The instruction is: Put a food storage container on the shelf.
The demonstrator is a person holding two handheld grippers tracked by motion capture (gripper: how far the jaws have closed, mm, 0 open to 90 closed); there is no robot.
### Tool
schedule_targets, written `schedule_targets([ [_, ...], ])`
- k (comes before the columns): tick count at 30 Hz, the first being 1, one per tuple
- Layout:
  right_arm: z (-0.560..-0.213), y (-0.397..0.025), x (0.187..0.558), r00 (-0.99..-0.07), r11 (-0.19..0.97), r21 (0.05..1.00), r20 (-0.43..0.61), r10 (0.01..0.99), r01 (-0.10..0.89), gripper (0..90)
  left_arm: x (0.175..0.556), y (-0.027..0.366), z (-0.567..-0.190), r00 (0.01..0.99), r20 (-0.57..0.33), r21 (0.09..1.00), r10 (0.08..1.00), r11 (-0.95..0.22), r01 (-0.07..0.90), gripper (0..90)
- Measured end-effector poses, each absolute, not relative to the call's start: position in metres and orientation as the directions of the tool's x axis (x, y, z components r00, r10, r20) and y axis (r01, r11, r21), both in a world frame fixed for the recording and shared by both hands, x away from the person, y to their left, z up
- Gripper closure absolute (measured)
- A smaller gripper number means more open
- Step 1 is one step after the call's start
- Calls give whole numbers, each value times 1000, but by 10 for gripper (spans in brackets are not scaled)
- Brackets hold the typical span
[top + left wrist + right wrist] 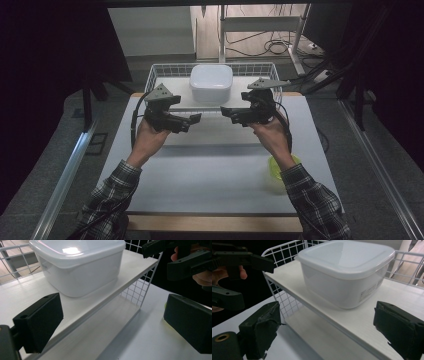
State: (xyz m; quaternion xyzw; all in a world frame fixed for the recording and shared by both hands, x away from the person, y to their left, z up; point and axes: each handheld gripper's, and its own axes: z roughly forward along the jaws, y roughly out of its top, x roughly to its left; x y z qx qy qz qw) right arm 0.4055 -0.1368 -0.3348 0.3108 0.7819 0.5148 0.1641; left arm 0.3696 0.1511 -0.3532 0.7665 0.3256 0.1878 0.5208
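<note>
Yellow-green, a small bowl (278, 169) sits on the white table (210, 175) nearest you, partly under your right forearm. Beyond it your left gripper (194, 119) and right gripper (226, 112) hover tip to tip but apart, both spread wide and empty. Farther off, the lidded white container (211, 83) rests on the white shelf (132, 263) of the wire rack (165, 70), just behind both grippers.

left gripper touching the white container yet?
Apart. The left gripper view shows the open left gripper short of the white container, with bare shelf between its jaws and the container wall. The high view agrees.
</note>
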Motion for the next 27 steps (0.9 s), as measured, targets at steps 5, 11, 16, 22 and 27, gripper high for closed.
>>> schedule_targets([
  [5, -341, -138, 400, -761, 292, 902, 59, 646, 318, 69, 362, 150, -359, 725, -51, 921, 687, -248, 300, 32],
  [11, -346, -142, 391, -770, 303, 900, 54, 636, 313, 61, 356, 152, -367, 749, -50, 926, 661, -251, 284, 47],
  [16, -352, -146, 384, -778, 318, 897, 44, 626, 306, 42, 351, 154, -375, 764, -48, 926, 643, -258, 275, 53],
  [22, -361, -149, 375, -790, 338, 890, 38, 612, 306, 30, 341, 154, -381, 775, -54, 918, 630, -274, 286, 55],
  [27, -368, -151, 366, -800, 351, 886, 37, 599, 304, 25, 329, 152, -387, 783, -37, 915, 621, -295, 276, 54],
])
